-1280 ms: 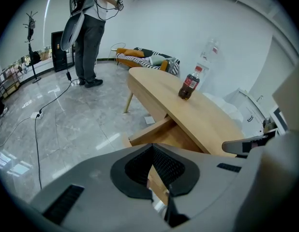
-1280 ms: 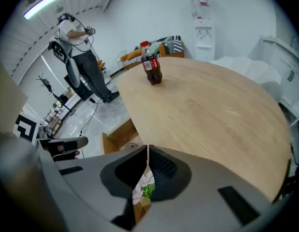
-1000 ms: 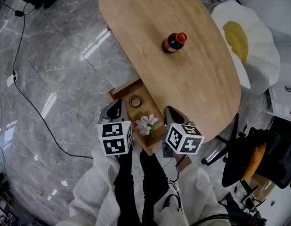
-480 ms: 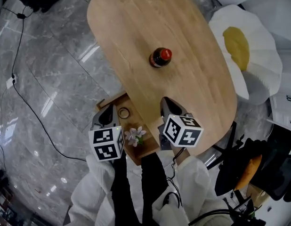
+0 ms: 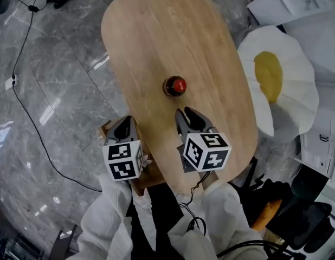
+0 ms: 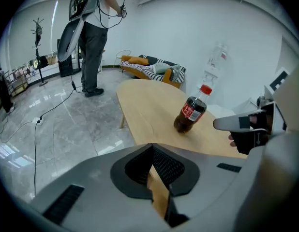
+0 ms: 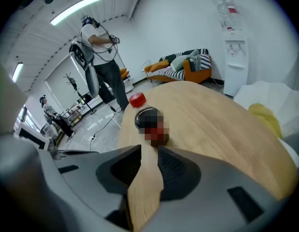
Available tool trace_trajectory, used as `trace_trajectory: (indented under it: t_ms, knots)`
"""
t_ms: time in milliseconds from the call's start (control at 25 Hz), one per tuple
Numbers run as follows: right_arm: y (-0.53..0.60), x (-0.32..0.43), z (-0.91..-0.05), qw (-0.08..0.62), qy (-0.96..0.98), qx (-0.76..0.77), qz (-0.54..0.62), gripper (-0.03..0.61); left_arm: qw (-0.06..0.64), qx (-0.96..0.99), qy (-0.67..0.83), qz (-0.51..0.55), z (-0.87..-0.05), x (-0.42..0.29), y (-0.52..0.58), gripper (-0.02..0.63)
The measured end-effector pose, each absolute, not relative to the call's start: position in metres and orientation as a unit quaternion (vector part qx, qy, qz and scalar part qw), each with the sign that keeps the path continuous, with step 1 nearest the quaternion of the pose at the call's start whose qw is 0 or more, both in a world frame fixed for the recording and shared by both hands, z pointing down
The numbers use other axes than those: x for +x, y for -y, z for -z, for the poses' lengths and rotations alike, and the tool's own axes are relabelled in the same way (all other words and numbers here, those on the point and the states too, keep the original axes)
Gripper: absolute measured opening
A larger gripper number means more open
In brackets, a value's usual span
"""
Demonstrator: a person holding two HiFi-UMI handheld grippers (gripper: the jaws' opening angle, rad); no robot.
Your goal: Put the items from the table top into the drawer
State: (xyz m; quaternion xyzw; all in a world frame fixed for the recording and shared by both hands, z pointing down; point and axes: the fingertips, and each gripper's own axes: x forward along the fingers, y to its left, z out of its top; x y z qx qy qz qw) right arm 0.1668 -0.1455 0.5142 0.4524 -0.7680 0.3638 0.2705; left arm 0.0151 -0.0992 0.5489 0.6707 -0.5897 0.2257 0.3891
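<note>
Both grippers have come away from the drawer and out over the table. The left gripper is clenched on nothing. The open drawer now lies under and behind it, mostly covered by its marker cube. A white flower peeks out just beside that cube, while the ring that lay in the drawer a second ago is now hidden.

The right gripper has just been opening. Its jaws stand partly apart with only bare table showing between them. The bottle stands upright straight ahead of its tips, near but not touched. This looks like the reach for the next pick, and probably the last.

Count: two grippers, one table, one drawer and one flower in sight. The one bottle is the only item visible on the table top.
</note>
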Motion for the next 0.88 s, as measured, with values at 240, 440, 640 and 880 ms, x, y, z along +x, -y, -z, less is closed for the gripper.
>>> trace_trajectory:
  t_ms: [240, 440, 640, 880]
  knots:
    - [0.169, 0.157, -0.485, 0.287, 0.795, 0.432, -0.315, 0.173, 0.385, 0.666, 0.606, -0.204, -0.53, 0.016, 0.124, -0.006]
    - [0.191, 0.144, -0.472, 0.294, 0.809, 0.423, -0.284, 0.222, 0.383, 0.663, 0.611, -0.201, -0.525, 0.014, 0.127, -0.006]
    - [0.207, 0.135, -0.475, 0.309, 0.813, 0.418, -0.263, 0.229, 0.393, 0.651, 0.619, -0.198, -0.534, 0.008, 0.122, -0.006]
    - [0.213, 0.135, -0.479, 0.325, 0.814, 0.413, -0.246, 0.229, 0.394, 0.647, 0.622, -0.199, -0.537, 0.008, 0.118, -0.006]
